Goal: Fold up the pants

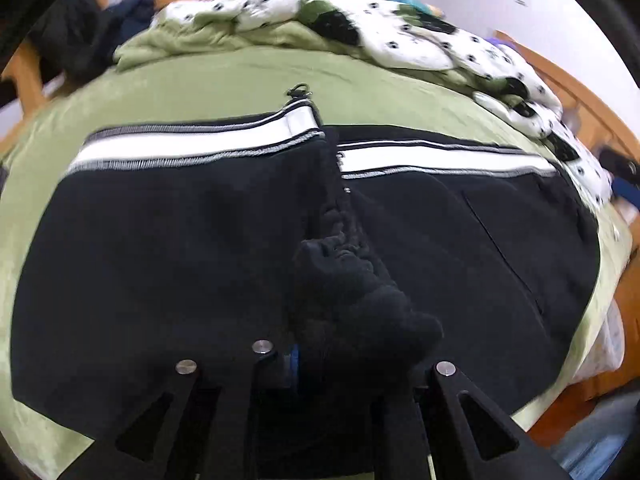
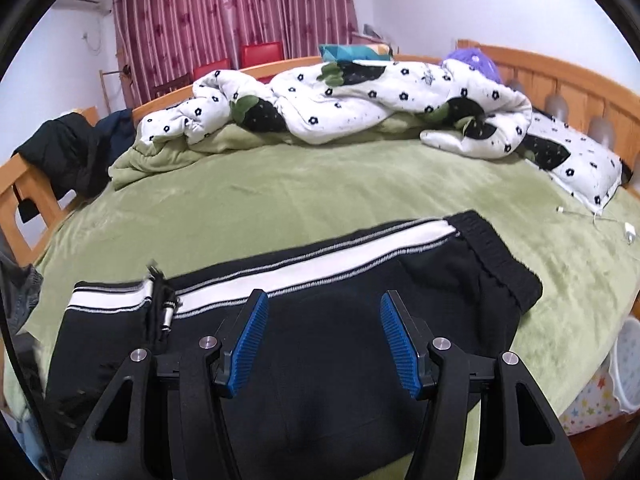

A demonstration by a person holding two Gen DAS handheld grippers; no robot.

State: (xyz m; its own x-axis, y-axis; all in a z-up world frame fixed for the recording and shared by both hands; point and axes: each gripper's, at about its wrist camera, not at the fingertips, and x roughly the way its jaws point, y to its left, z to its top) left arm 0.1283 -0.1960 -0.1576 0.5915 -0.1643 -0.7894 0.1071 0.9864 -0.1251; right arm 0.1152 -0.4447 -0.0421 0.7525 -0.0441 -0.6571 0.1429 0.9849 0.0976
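Black pants (image 1: pixel 160 248) with a white side stripe (image 1: pixel 192 148) lie on the green bed sheet (image 1: pixel 224 84). In the left wrist view my left gripper (image 1: pixel 320 356) is shut on a bunched fold of the black fabric (image 1: pixel 360 280), which covers its fingertips and rises above the flat cloth. In the right wrist view the pants (image 2: pixel 328 320) lie flat with the ribbed waistband (image 2: pixel 492 252) at the right. My right gripper (image 2: pixel 322 344) is open and empty just above them, its blue pads (image 2: pixel 248 340) wide apart.
A rumpled white flowered quilt (image 2: pixel 360 100) and a folded green blanket (image 2: pixel 168 156) lie at the far side of the bed. A wooden bed frame (image 2: pixel 568 80) runs behind and to the right. Dark clothes (image 2: pixel 68 148) hang at the left. A white charger (image 2: pixel 630 236) lies at the right.
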